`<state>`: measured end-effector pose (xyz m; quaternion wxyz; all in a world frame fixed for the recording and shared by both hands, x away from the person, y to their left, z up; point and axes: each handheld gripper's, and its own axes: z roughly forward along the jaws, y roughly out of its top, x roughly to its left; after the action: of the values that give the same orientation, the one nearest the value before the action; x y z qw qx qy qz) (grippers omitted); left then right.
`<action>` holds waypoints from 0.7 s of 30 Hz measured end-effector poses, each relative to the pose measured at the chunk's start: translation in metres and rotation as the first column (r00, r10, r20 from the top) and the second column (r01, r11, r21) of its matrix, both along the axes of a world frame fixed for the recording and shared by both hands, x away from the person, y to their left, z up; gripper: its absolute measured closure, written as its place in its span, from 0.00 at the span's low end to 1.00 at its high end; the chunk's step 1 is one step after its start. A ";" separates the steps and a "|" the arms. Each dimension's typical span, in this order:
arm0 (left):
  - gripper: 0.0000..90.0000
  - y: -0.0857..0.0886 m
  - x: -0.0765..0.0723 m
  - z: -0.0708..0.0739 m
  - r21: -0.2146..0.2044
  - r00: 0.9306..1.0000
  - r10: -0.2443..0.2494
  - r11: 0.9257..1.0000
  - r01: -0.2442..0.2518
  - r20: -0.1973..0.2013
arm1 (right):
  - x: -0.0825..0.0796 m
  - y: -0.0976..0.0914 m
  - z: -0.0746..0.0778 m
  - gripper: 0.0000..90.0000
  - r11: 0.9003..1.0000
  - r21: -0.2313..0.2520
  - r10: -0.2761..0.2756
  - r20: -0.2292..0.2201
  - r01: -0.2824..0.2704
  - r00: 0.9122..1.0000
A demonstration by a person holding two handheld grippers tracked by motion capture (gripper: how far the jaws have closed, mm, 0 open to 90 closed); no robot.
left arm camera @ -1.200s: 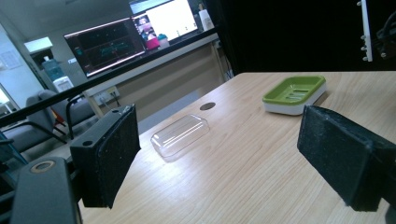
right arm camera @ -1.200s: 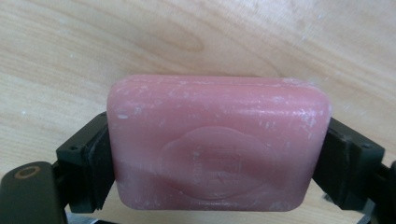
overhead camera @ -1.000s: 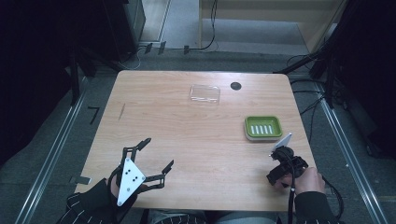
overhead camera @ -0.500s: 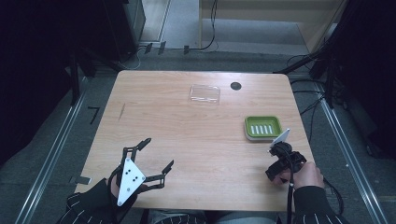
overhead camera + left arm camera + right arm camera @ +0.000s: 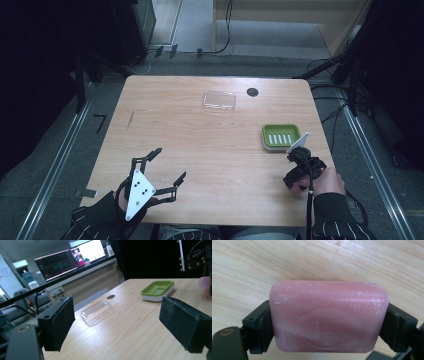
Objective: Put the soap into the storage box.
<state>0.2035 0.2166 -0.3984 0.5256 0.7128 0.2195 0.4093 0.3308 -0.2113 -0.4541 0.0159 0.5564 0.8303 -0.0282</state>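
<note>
A pink soap bar (image 5: 328, 315) fills the space between my right gripper's black pads (image 5: 265, 325), which press on its two ends just above the wood. In the high view that right gripper (image 5: 295, 176) points down near the table's right front, just in front of a green soap dish (image 5: 281, 135). The left gripper view shows the dish (image 5: 157, 288) and a corner of the pink soap (image 5: 205, 286) at its right edge. My left gripper (image 5: 171, 162) rests at the front left, jaws wide open with nothing between them.
A clear plastic lid (image 5: 219, 100) lies at the back middle of the wooden table (image 5: 200, 130), beside a small black hole (image 5: 252, 92). The lid (image 5: 96, 312) is ahead of the left gripper's jaws. Dark floor and cables surround the table.
The right gripper with the soap has shifted slightly toward the green dish. The left gripper has stayed put.
</note>
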 end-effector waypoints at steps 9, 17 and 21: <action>0.15 0.000 0.000 0.000 0.003 1.000 -0.002 1.000 0.002 0.000 | 0.009 0.000 0.002 0.15 1.000 -0.001 0.008 0.005 -0.008 1.000; 0.15 0.000 0.000 0.000 0.003 1.000 -0.002 1.000 0.002 0.000 | 0.017 0.002 0.005 0.15 1.000 -0.001 0.011 0.011 -0.011 1.000; 0.15 0.000 0.000 0.000 0.005 1.000 -0.004 1.000 0.004 0.001 | 0.021 0.004 0.006 0.15 1.000 0.002 0.018 0.012 -0.018 1.000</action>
<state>0.2035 0.2162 -0.3985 0.5246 0.7144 0.2168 0.4092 0.3513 -0.2074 -0.4479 0.0206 0.5493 0.8351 -0.0236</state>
